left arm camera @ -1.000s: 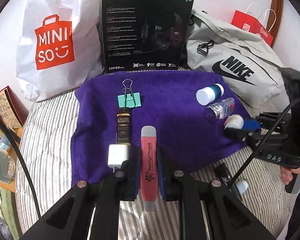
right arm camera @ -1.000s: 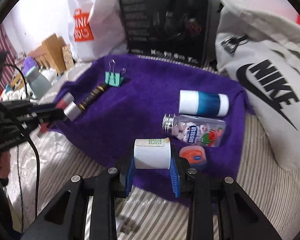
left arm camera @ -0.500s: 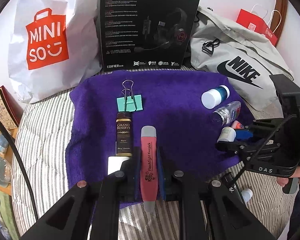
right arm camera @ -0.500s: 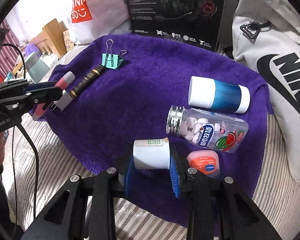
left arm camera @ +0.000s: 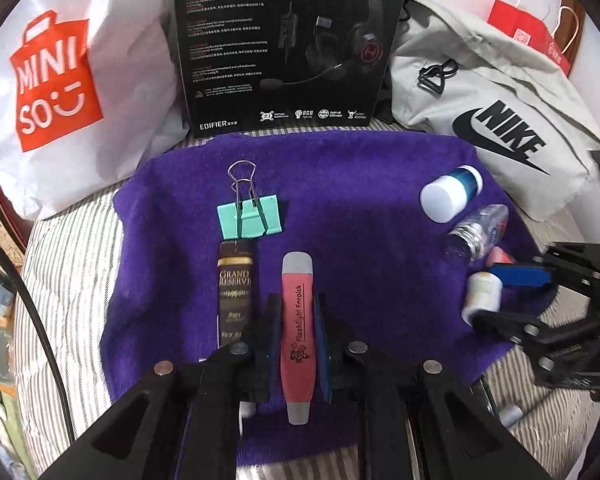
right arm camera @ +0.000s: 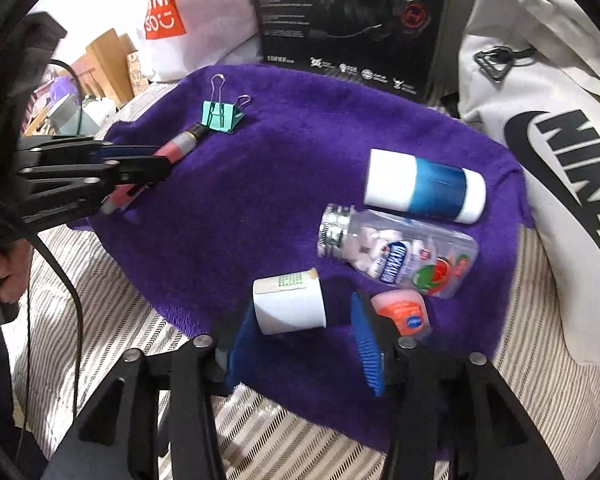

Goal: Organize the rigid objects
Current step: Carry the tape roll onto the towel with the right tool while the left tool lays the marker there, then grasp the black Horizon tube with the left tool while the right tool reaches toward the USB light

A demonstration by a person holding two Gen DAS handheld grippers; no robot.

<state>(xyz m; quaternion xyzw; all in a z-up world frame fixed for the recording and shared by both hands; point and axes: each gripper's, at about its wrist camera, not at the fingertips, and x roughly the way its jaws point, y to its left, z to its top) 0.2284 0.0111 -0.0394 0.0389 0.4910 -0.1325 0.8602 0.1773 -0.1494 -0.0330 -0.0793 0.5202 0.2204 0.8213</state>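
Two grippers work a purple towel (left arm camera: 340, 184). Left gripper (left arm camera: 298, 320), lower centre of its frame, clamps a pink flashlight pen (left arm camera: 297, 332), long axis running straight ahead beside a dark tube (left arm camera: 235, 288). Right gripper (right arm camera: 300, 332) stands spread, a gap showing between the right pad and a white bottle (right arm camera: 290, 306) lying crosswise at the towel's near edge. That bottle's underside is hidden; an orange tin (right arm camera: 402, 314) sits partly behind the pad.

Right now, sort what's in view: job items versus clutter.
Job: pink flashlight in left hand-held gripper; white bottle between open right hand-held gripper; binder clip; candy bottle.
Clutter: headset box; Nike bag; Miniso bag.
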